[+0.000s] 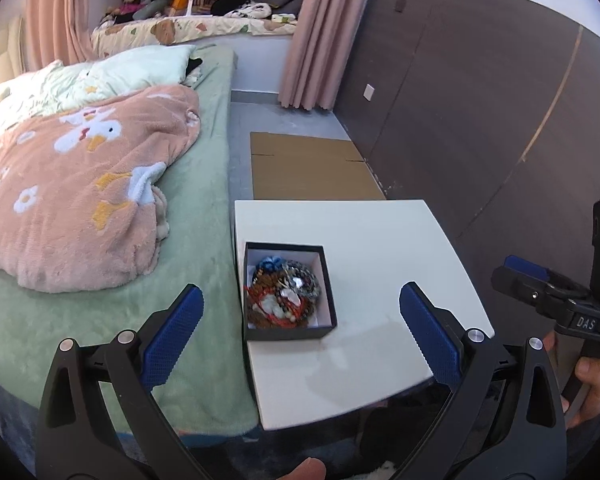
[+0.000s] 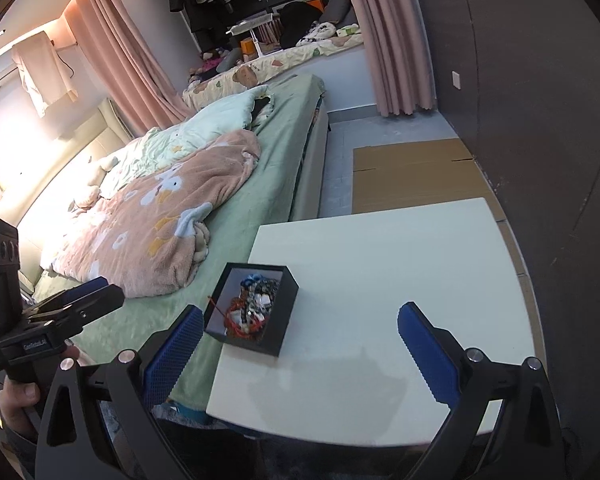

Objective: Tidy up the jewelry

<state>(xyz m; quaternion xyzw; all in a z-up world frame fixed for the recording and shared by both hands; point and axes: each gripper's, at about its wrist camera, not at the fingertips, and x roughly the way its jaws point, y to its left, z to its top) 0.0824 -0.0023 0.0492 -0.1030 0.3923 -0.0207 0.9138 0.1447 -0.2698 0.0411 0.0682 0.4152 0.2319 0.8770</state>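
Left-wrist view first: my left claw [image 1: 300,334] hangs above the near end of the white table [image 1: 400,248], its blue pads [image 1: 172,340] spread as wide as they go, with nothing between them. At the bottom edge a fingertip [image 1: 306,468] of mine pokes into sight. Off to the right, my right hand [image 1: 590,384] grips the black handle of my right claw [image 2: 300,346], which in its own view also stands fully spread and empty, hanging over the table's near edge.

Just past my pads sits the black jewelry box [image 1: 288,330], lidless, on the table's left side close to the bed. It holds a tangled heap of jewelry [image 1: 286,294]: red bead strands, dark beaded bracelets, some white pieces and something blue at the far end. In the right-wrist view a thin red strand [image 2: 217,307] pokes up over the box's near-left wall. Neither claw touches the box.

Left of the table lies the bed with a green sheet [image 1: 204,220], a peach fleece blanket [image 1: 84,200] with white duck shapes bunched on it, and a pale green pillow [image 1: 140,68] beyond. On the floor beyond the table lies flattened cardboard [image 1: 312,168]. Farther off hang pink curtains [image 1: 324,32], with a dark wall panel [image 1: 480,100] on the right.
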